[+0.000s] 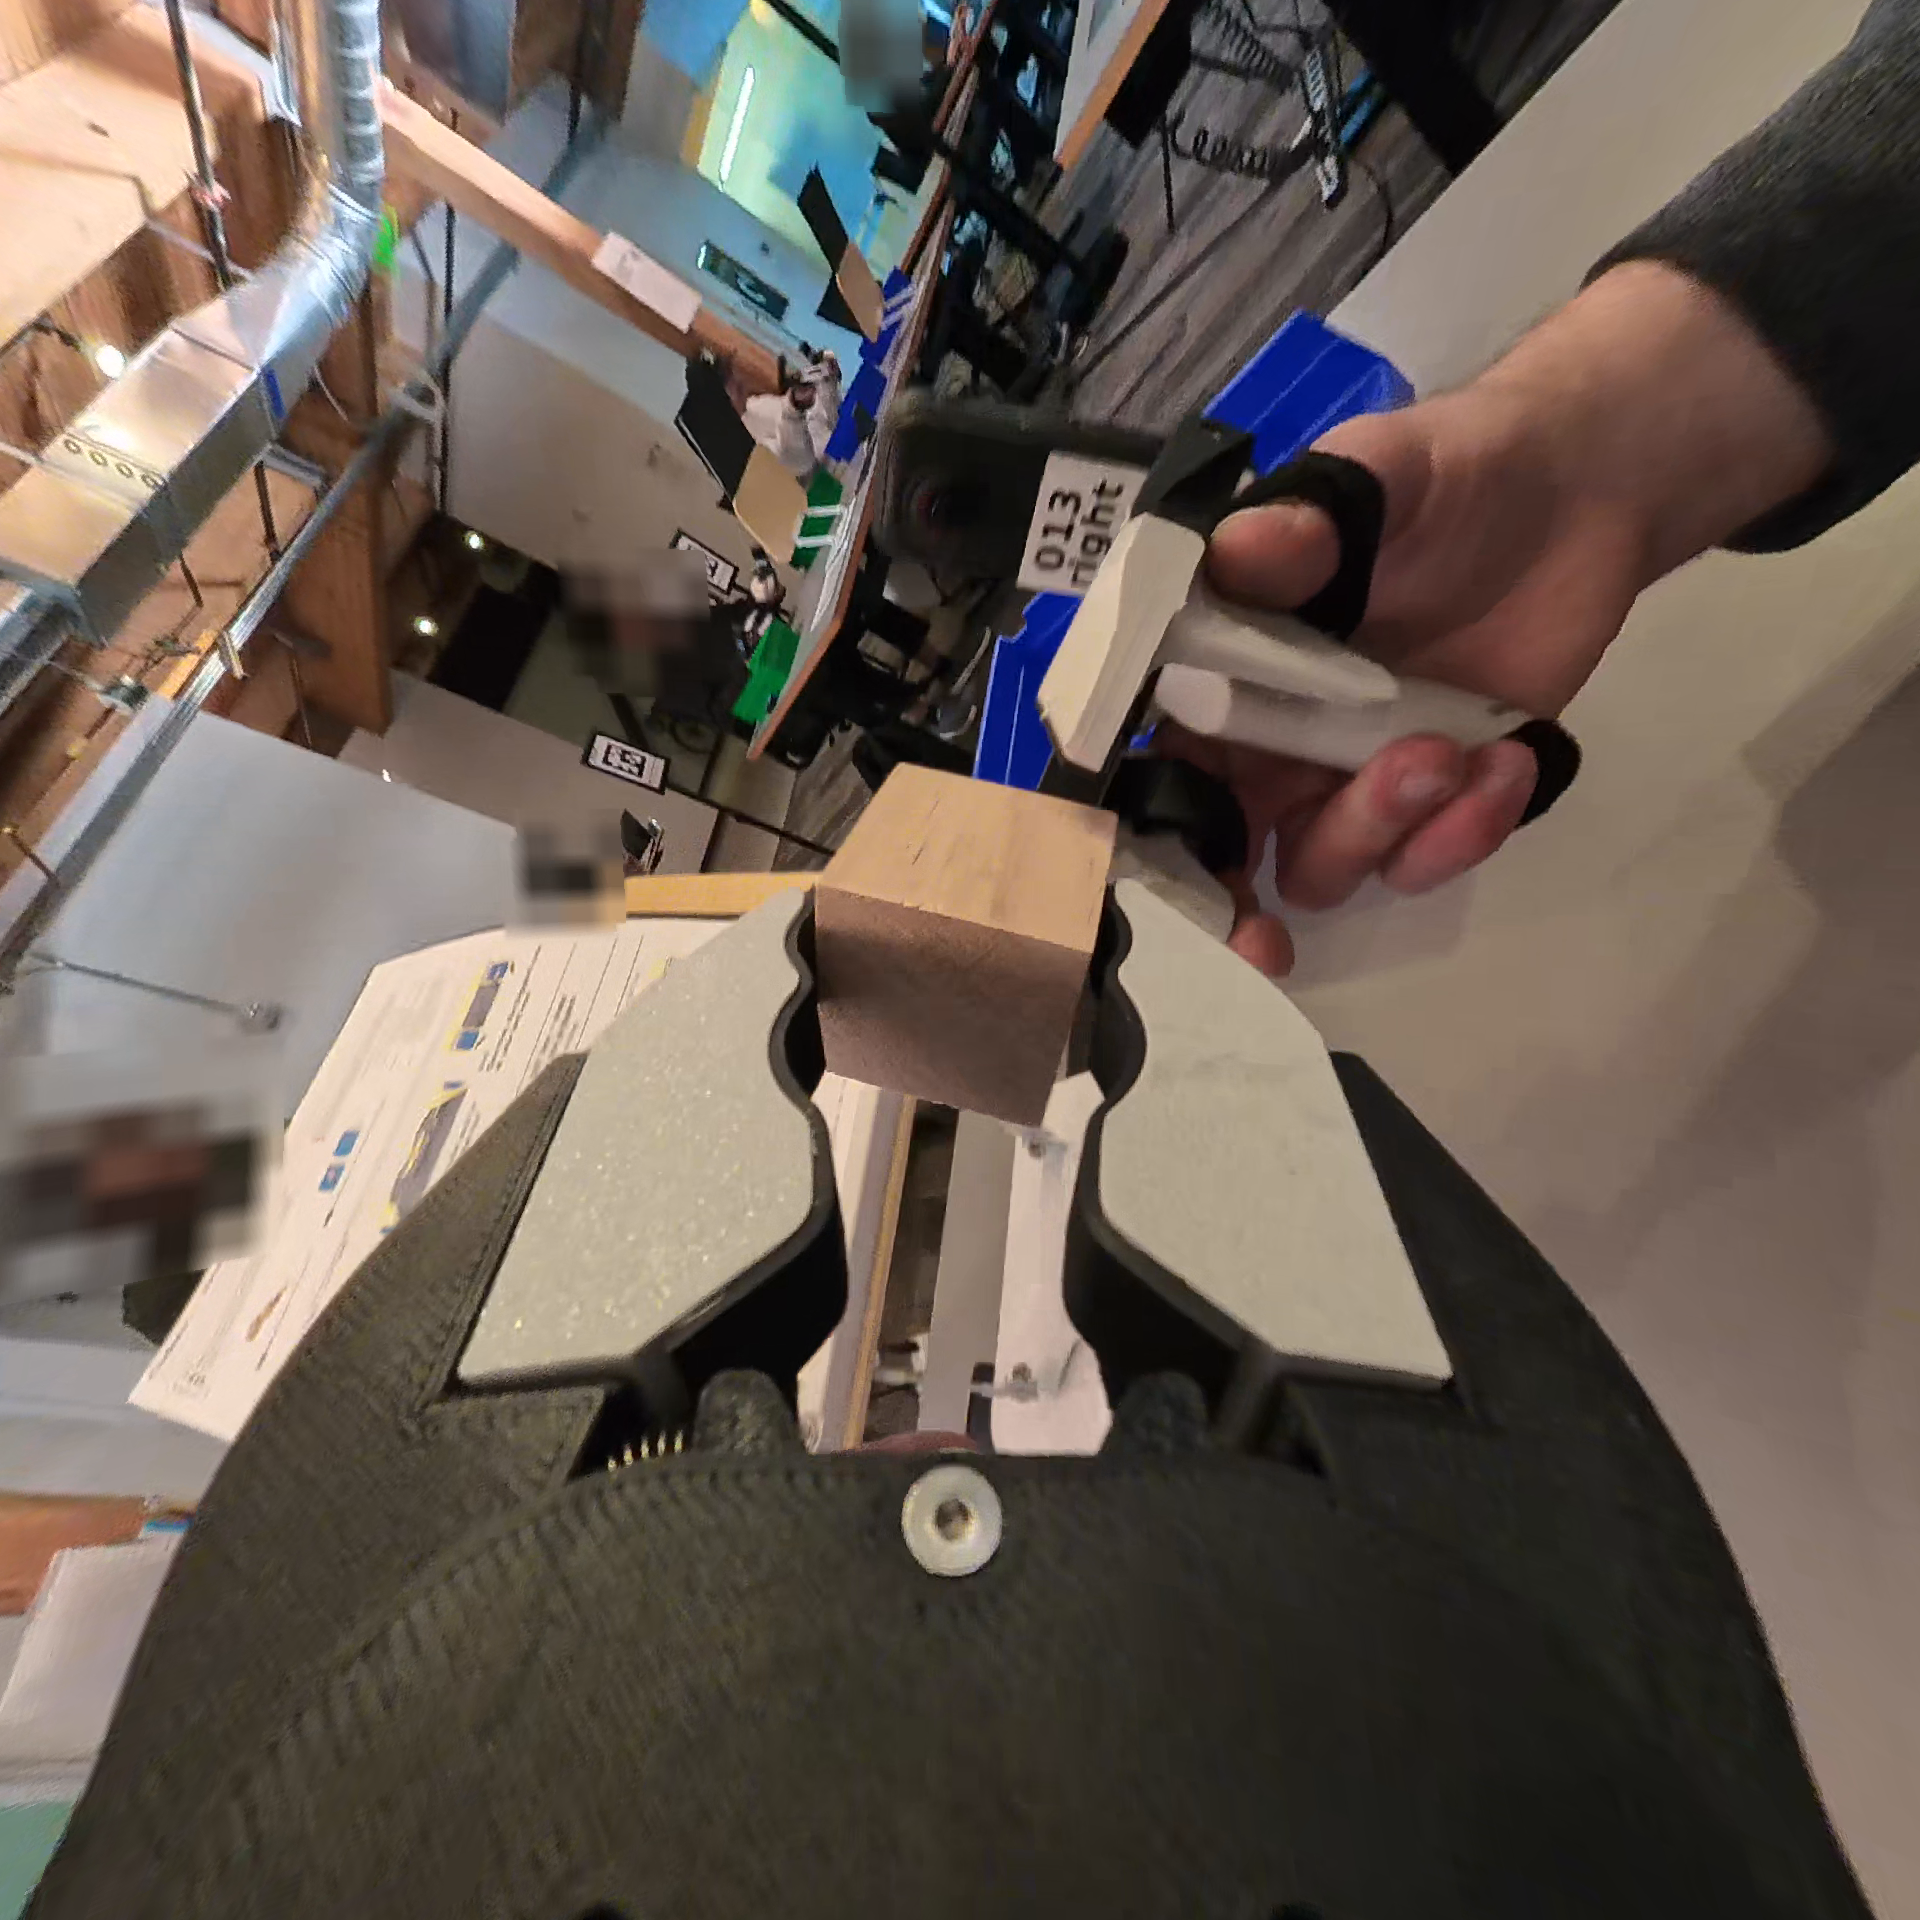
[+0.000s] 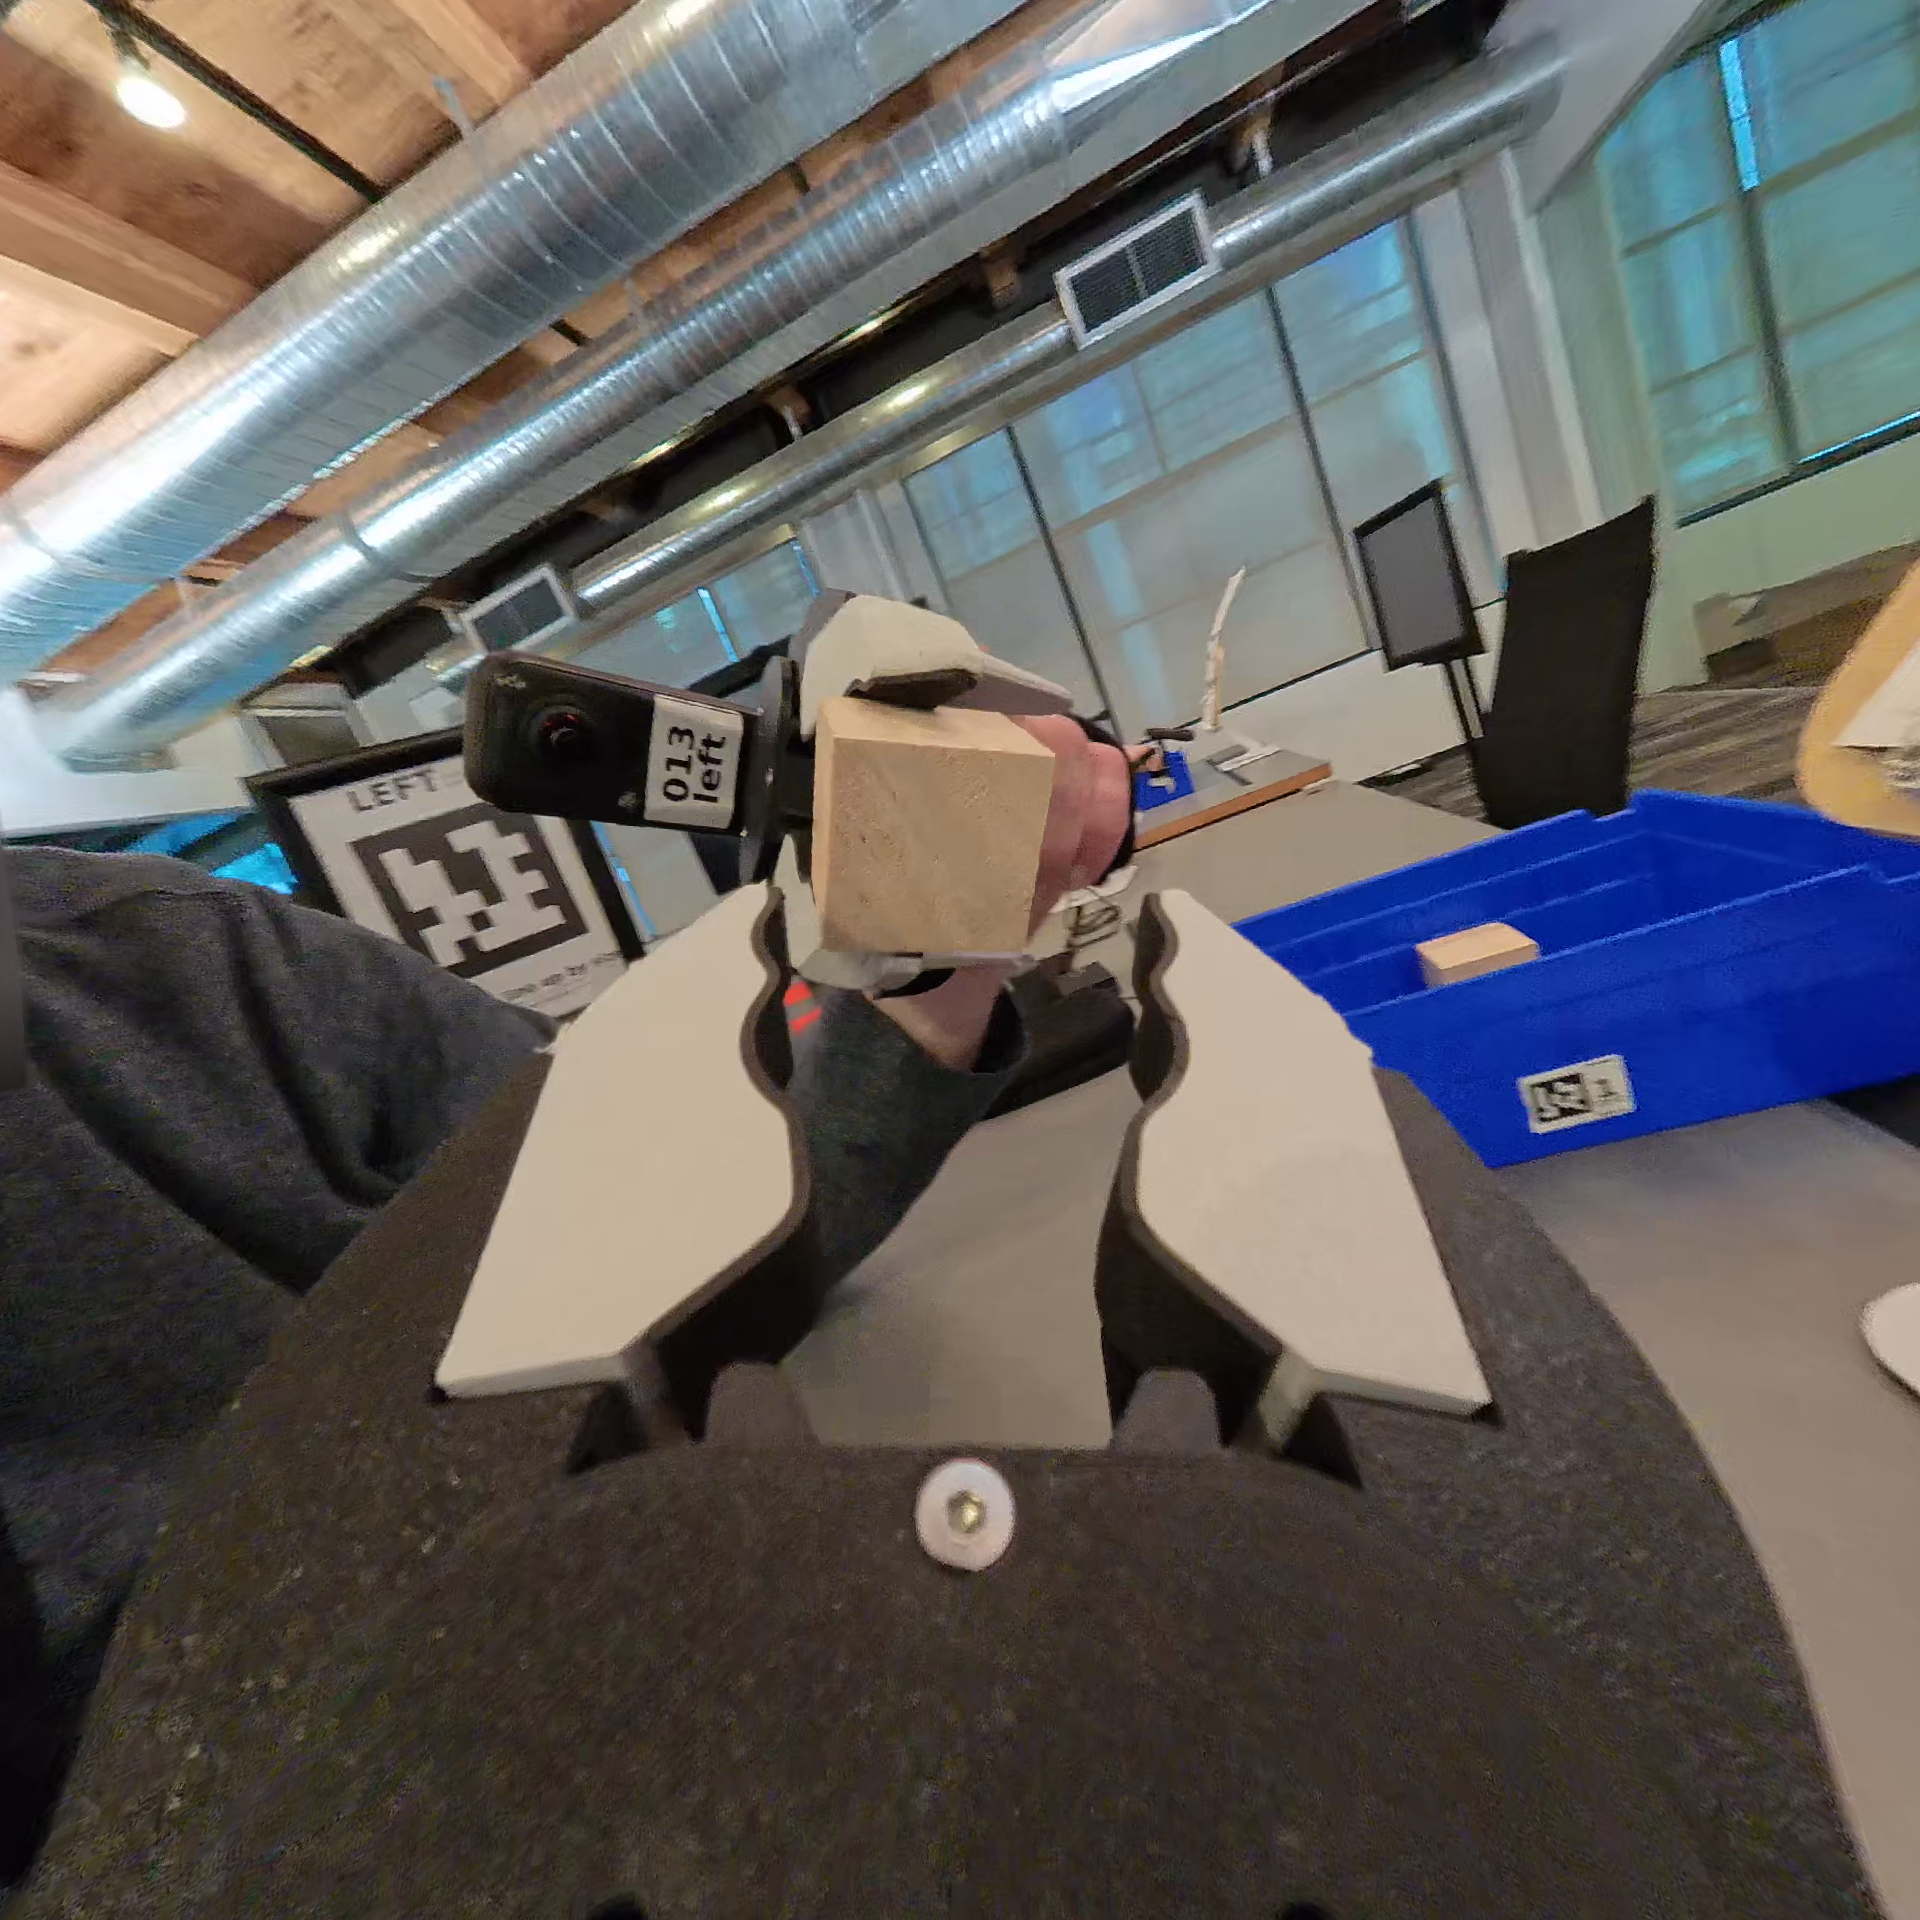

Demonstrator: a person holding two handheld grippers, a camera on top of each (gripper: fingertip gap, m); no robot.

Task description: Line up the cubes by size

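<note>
Cube [image 1: 961, 940] clamped mid-frame in my left claw [image 1: 956, 997], held off the table.
I keep those pads pressed while my right claw [image 2: 961, 966] gapes empty; a smaller cube [image 2: 1475, 954] waits in the blue bin [image 2: 1662, 1049], right.

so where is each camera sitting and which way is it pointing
Left wrist view: sits on the left gripper, rolled sideways, looking along its fingers, which clamp a wooden cube; beyond it, the right gripper in the person's right hand.
Right wrist view: sits on the right gripper, its fingers apart with nothing between them, facing the left gripper and a blue bin holding a smaller cube; a grey sleeve shows.
Shared: the two cameras face each other, and both show the clamped cube.
</note>
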